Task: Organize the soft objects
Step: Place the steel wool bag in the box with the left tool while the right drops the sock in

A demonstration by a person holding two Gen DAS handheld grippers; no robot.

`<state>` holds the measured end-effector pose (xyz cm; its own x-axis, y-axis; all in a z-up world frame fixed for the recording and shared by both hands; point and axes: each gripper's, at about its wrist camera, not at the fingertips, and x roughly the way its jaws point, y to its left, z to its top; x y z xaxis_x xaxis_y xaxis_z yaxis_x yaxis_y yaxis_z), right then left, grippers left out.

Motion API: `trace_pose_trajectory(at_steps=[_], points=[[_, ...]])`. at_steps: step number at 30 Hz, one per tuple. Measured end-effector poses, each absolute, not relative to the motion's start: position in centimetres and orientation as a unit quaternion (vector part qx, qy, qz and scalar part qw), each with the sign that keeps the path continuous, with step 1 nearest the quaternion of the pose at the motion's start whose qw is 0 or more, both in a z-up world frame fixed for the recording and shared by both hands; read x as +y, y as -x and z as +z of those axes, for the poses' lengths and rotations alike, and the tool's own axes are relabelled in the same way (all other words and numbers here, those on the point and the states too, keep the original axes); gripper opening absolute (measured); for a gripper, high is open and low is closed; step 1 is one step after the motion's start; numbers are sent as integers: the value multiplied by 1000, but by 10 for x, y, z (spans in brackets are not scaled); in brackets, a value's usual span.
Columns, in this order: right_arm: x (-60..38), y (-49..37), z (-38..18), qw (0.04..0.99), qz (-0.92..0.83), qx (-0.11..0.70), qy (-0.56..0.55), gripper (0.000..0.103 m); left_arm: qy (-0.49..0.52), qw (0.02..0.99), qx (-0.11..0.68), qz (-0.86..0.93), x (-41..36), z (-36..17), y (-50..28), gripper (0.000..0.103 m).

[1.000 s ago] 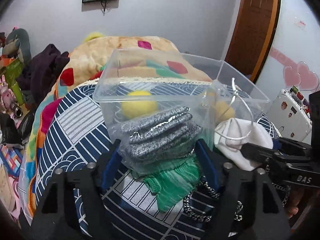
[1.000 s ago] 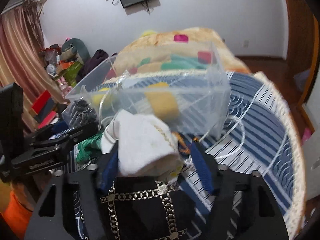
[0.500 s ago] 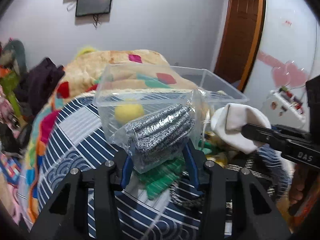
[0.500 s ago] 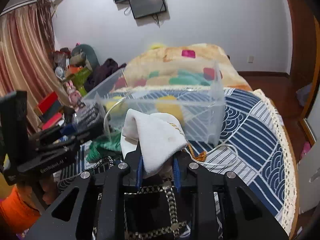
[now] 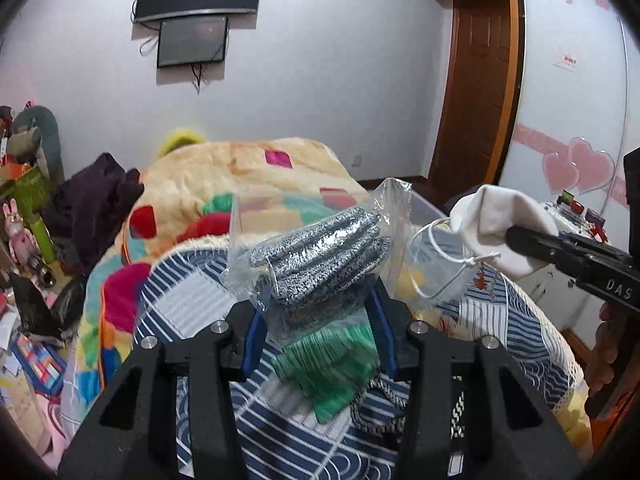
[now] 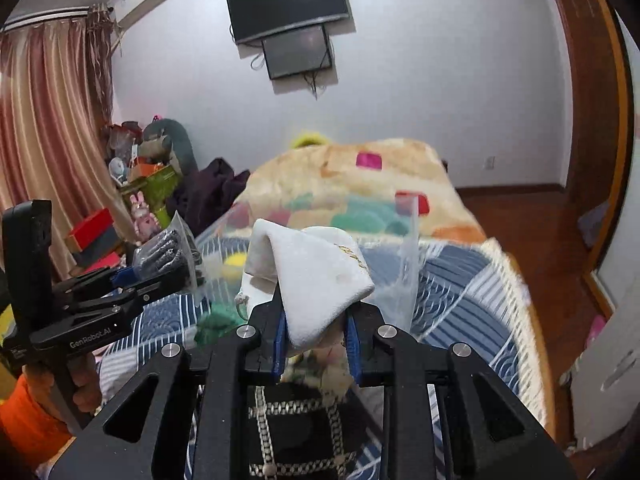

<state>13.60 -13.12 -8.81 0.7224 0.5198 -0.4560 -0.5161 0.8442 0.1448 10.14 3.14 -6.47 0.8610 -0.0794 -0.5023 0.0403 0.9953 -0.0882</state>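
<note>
Gripping a clear bag of grey knit gloves (image 5: 320, 256), the left tongs (image 5: 318, 332) hold it above the bed's blue-striped cover (image 5: 188, 304), while the right tongs (image 6: 316, 338) pinch a white drawstring pouch (image 6: 316, 276) aloft beside the clear plastic bin (image 6: 408, 264).

"DAS" on right gripper (image 5: 516, 236), "GenRobot.AI" on left gripper (image 6: 168, 276)

Both tongs (image 5: 318, 330) (image 6: 316, 338) clamped, raised

A cluttered home bedroom

We see a bed (image 5: 192, 304) with a patchwork blanket (image 6: 360, 184), wall television (image 6: 288, 0), curtains (image 6: 48, 120).
</note>
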Motion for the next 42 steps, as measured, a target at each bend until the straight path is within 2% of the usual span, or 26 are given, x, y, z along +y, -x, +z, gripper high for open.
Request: trace_pose_trajectory(at_steps=[6,14,24,35,42], points=[[-128,-143,-67,942,264,208,5,22,37,967,250,-23,38,-49,-119,46],[-118,-169,-62,947,246,205,11,22,32,961,273,-42,37,-46,-162,46],[-99,-200,-76,937,241,251,34,22,-2,938,341,-58,19,-79,-213,46],[-87,-228,-109,909,230,338,80,22,9,917,393,-72,19,-105,-239,46],[-87,-240,-120,899,229,365,82,25,16,918,389,-72,23,-104,-237,57]])
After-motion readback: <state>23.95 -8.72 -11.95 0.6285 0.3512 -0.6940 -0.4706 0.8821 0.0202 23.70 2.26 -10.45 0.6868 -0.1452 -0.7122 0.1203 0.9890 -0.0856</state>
